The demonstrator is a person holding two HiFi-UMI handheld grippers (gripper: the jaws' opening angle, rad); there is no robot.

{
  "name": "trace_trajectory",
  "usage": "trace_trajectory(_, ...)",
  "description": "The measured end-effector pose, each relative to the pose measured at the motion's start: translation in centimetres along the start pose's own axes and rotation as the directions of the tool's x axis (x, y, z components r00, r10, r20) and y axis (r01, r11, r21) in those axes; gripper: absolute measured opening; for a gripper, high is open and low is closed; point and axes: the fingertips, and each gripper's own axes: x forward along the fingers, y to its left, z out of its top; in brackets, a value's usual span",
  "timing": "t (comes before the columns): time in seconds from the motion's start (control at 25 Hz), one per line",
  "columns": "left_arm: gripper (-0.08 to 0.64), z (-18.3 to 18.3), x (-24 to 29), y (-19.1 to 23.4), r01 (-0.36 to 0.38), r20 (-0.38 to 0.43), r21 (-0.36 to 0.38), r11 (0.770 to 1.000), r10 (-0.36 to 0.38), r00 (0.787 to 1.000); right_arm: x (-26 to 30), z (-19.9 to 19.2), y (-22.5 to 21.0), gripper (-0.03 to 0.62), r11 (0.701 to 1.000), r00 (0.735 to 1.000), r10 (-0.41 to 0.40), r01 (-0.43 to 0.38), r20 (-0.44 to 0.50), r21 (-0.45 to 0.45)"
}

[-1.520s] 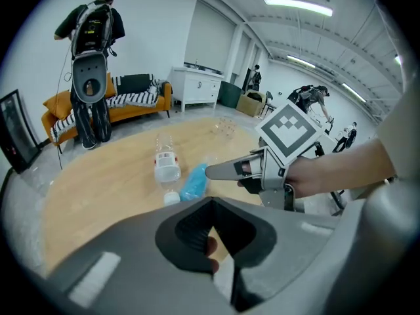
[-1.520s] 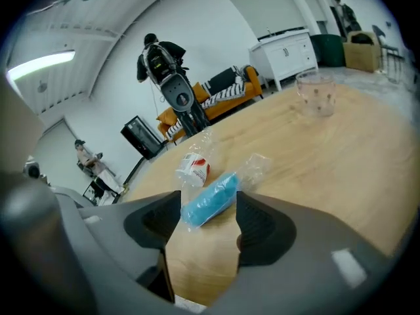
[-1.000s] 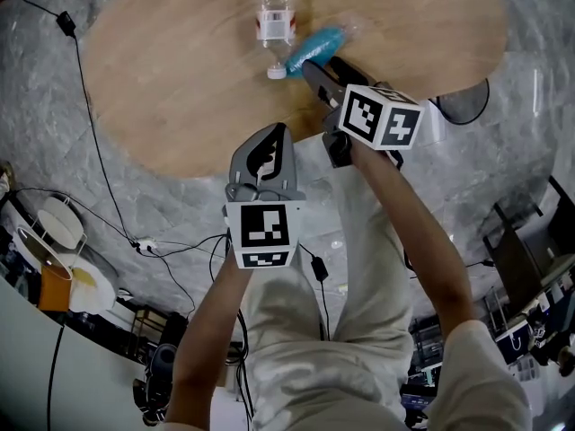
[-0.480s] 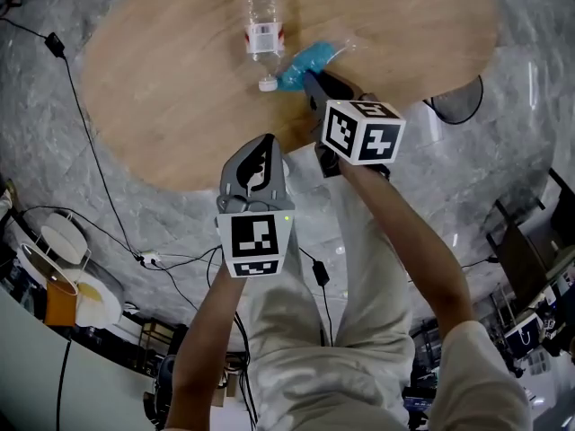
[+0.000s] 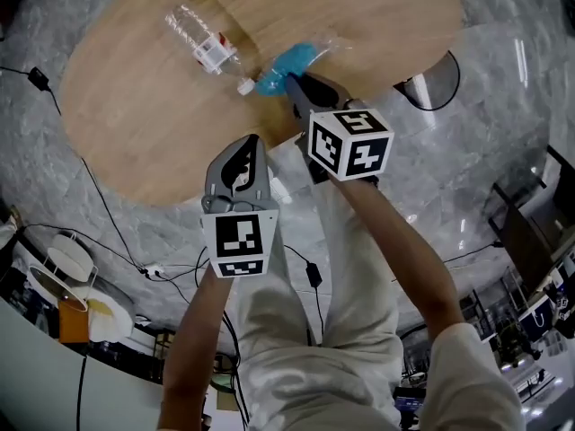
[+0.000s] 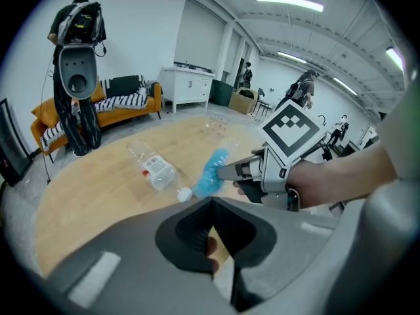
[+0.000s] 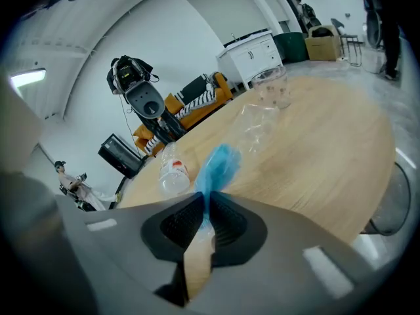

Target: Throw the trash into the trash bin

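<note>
A crumpled blue and clear plastic wrapper (image 5: pixel 286 61) lies on the round wooden table (image 5: pixel 135 124) near its front edge. My right gripper (image 5: pixel 292 81) is shut on the wrapper's near end (image 7: pixel 220 166); its jaws have just been closing on it. An empty clear bottle (image 5: pixel 202 43) with a red and white label lies on its side just left of the wrapper, white cap toward it. My left gripper (image 5: pixel 254 140) hovers over the table's edge, nearer to me, shut with nothing in it. From the left gripper view the right gripper (image 6: pixel 223 171) shows pinching the wrapper (image 6: pixel 211 172) beside the bottle (image 6: pixel 152 169).
A clear plastic cup (image 7: pixel 270 84) stands at the table's far side. A round black-rimmed object (image 5: pixel 431 79) sits on the floor right of the table. Cables (image 5: pixel 108 214) run over the grey floor at left. An orange sofa (image 6: pixel 125 100) and a dark machine (image 6: pixel 77 77) stand beyond.
The right gripper's jaws have come together on the wrapper's end. Both grippers have drifted left in the head view, and the bottle now lies slanted in it.
</note>
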Motion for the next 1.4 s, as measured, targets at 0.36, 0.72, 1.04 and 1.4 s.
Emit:
trace_trajectory(0.36, 0.0, 3.5, 3.3, -6.2, 0.086, -0.013, 0.089, 0.992, -0.085, 0.996, -6.2, 1.8, -6.9, 0.052, 0.995, 0.994, -0.075, 0.069, 0.079, 0.069)
trace_trajectory(0.72, 0.0, 5.6, 7.1, -13.8, 0.171, -0.062, 0.178, 0.969, -0.162, 0.985, -12.4, 1.9, -14.8, 0.052, 0.978, 0.98, -0.157, 0.136, 0.125, 0.16)
trace_trajectory(1.04, 0.0, 7.3, 11.2, -20.6, 0.246, -0.112, 0.253, 0.936, -0.225, 0.968, -17.5, 1.1, -22.2, 0.051, 0.945, 0.956, -0.25, 0.207, 0.155, 0.252)
trace_trajectory(1.4, 0.0, 7.9, 16.2, -27.2, 0.305, -0.162, 0.304, 0.903, -0.267, 0.95, -20.3, -0.4, -30.7, 0.051, 0.911, 0.933, -0.334, 0.282, 0.136, 0.301)
